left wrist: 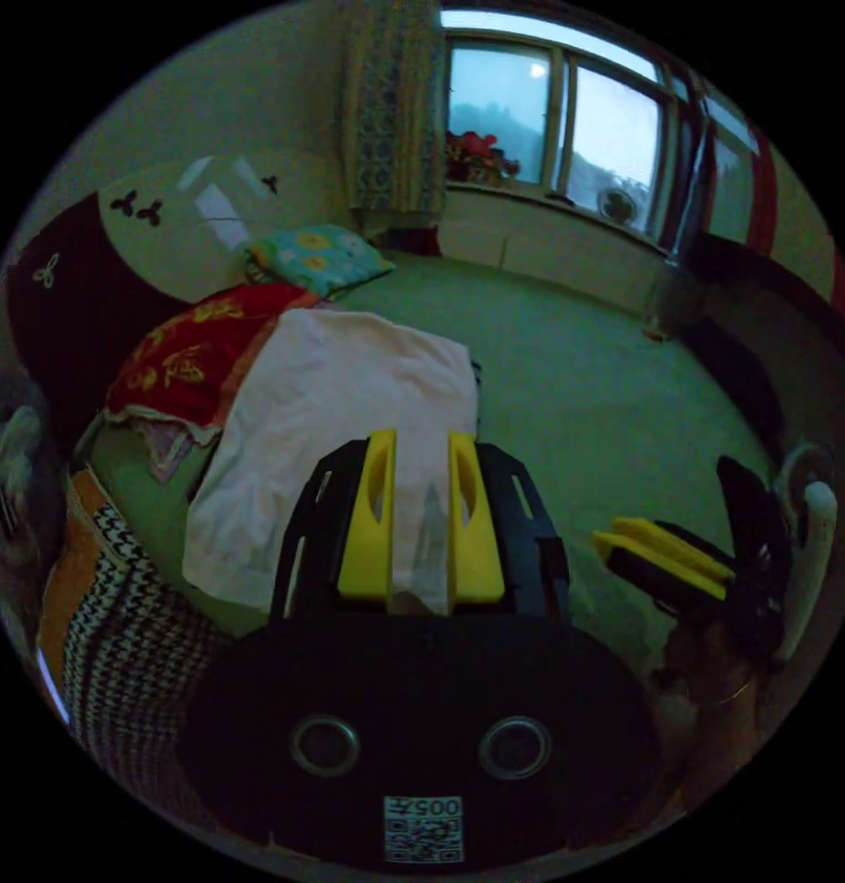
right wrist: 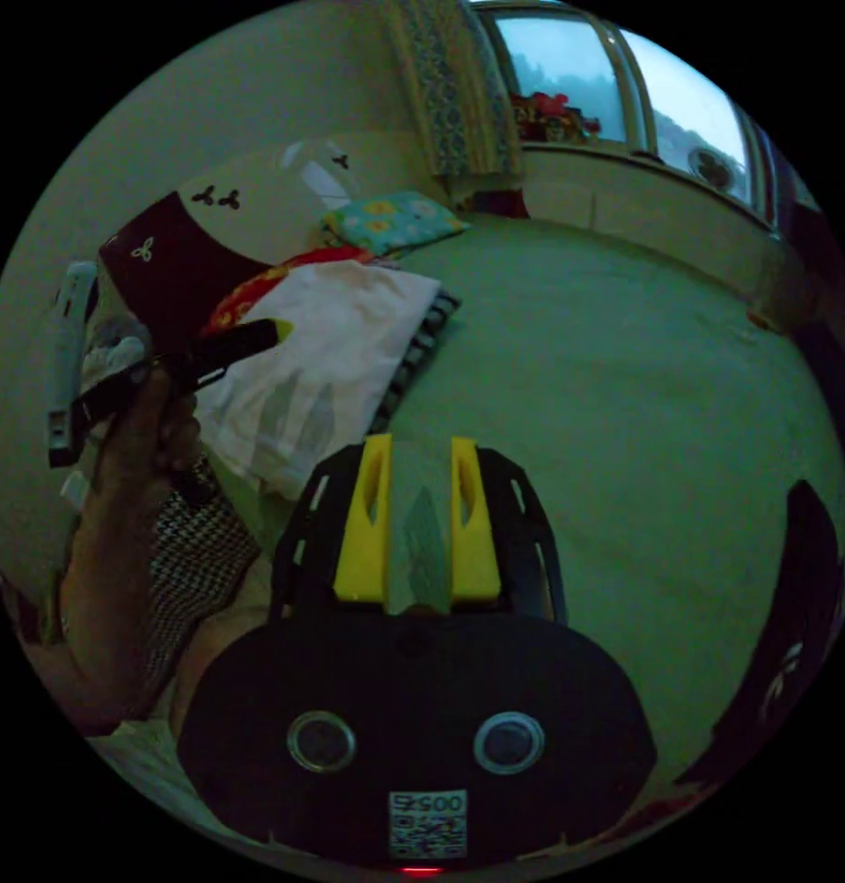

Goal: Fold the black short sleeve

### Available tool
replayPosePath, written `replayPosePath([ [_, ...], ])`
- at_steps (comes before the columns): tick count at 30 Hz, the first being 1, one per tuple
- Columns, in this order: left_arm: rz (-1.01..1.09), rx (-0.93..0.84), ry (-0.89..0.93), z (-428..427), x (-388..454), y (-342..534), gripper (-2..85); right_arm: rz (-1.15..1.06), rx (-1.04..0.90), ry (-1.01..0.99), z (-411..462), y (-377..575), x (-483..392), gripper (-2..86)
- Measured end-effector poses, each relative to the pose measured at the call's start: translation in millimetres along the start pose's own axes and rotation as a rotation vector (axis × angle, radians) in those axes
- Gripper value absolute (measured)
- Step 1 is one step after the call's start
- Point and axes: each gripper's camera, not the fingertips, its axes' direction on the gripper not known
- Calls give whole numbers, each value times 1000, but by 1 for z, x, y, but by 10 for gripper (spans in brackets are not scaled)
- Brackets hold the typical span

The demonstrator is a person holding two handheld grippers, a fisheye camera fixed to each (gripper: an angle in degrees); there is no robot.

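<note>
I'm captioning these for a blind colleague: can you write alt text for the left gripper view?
The left gripper, yellow jaws apart and empty, hangs over a green bed in a dim room, with a folded white cloth just beyond it. The right gripper is at the right edge, a window behind.

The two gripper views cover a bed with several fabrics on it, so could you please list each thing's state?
Left gripper: open, holding nothing.
Right gripper: open, holding nothing.
White cloth: folded, lying on other fabrics.
Red cloth: folded, partly under the white cloth.
Floral pillow: lying flat near the headboard.
Green bedsheet: spread smooth.
Curtain: drawn aside from the window.
</note>
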Motion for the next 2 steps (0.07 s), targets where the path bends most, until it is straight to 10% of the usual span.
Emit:
replayPosePath([
  [2,-88,22,-11,2,-31,-9,95,-3,27,-20,18,-19,-9,86],
])
